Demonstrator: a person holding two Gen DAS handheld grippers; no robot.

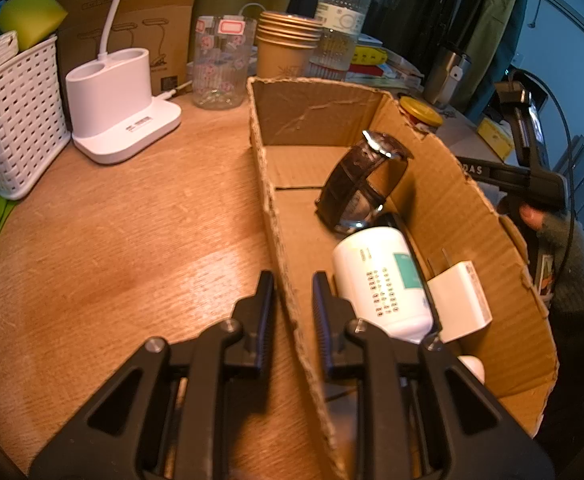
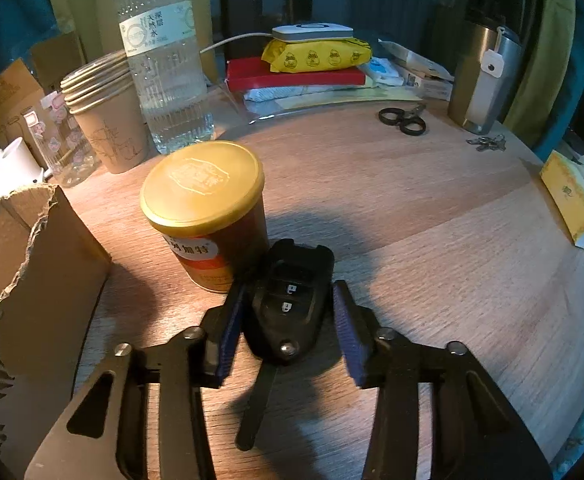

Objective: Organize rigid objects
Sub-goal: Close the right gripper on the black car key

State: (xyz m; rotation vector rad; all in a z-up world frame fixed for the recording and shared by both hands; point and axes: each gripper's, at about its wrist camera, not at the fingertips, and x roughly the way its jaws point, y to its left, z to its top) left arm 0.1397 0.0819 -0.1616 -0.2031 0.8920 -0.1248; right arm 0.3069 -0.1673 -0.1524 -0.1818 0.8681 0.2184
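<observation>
On a wooden table [image 2: 432,216], the left gripper [image 1: 292,296] sat at the bottom centre of its view, clamped on the near wall of an open cardboard box [image 1: 268,184], one pad outside and one inside. Inside the box, from the upper middle downward, lay a dark leather-strapped wristwatch [image 1: 362,182], a white bottle [image 1: 384,280] on its side, and a white plug adapter [image 1: 462,300] touching the bottle's right side.

In the right wrist view, the right gripper [image 2: 290,312] stood low in the centre, its blue-padded jaws partly closed around a black car key fob [image 2: 288,304] lying flat on the table, its key blade folded out toward the bottom of the frame. The left pad looked about touching the fob; the right pad stood clear. Just upper left of the fob stood a gold-lidded canister [image 2: 204,208], with the box's torn edge at far left.
</observation>
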